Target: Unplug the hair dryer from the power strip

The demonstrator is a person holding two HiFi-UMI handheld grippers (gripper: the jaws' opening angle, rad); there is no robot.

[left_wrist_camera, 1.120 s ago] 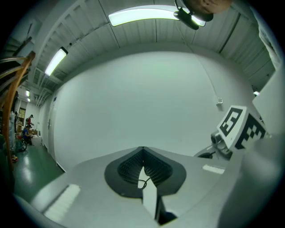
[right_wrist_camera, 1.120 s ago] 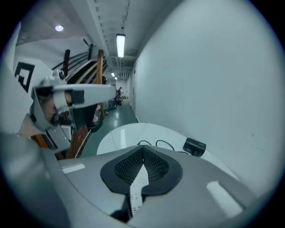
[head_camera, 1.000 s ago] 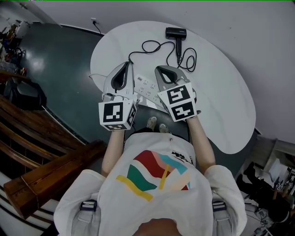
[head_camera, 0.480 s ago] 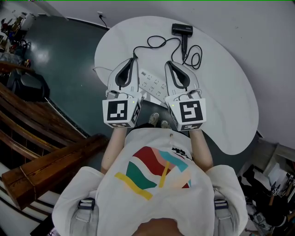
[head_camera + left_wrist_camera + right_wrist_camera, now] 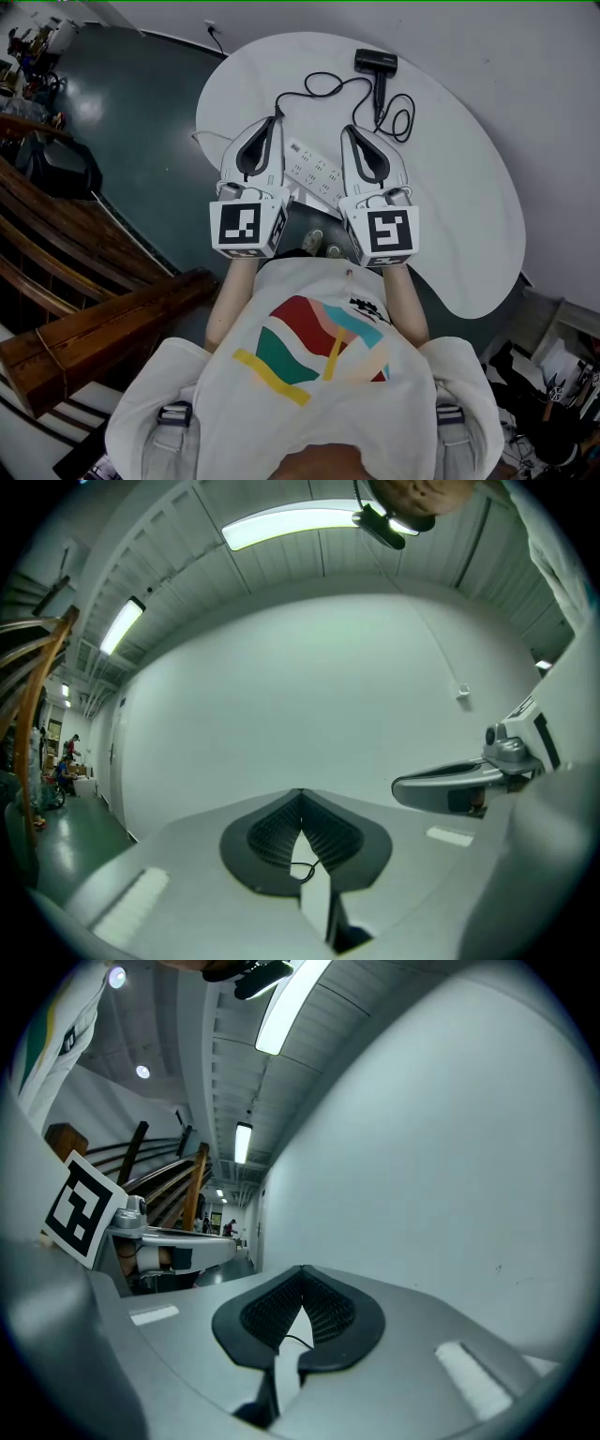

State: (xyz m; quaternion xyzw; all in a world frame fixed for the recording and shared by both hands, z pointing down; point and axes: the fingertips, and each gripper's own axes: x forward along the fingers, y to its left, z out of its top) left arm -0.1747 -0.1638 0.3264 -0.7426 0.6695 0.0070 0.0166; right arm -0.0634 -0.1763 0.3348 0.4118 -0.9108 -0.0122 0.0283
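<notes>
Right gripper (image 5: 349,131) has lifted and squared up beside left gripper (image 5: 276,120); both closed, empty. Power strip (image 5: 314,172) lies between them. Cord (image 5: 278,101) end is hidden: plugged or pulled, unclear.

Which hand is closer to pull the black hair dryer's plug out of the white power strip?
Left, probably: the black cord ends beside the left gripper; the right gripper sits across the white power strip.
</notes>
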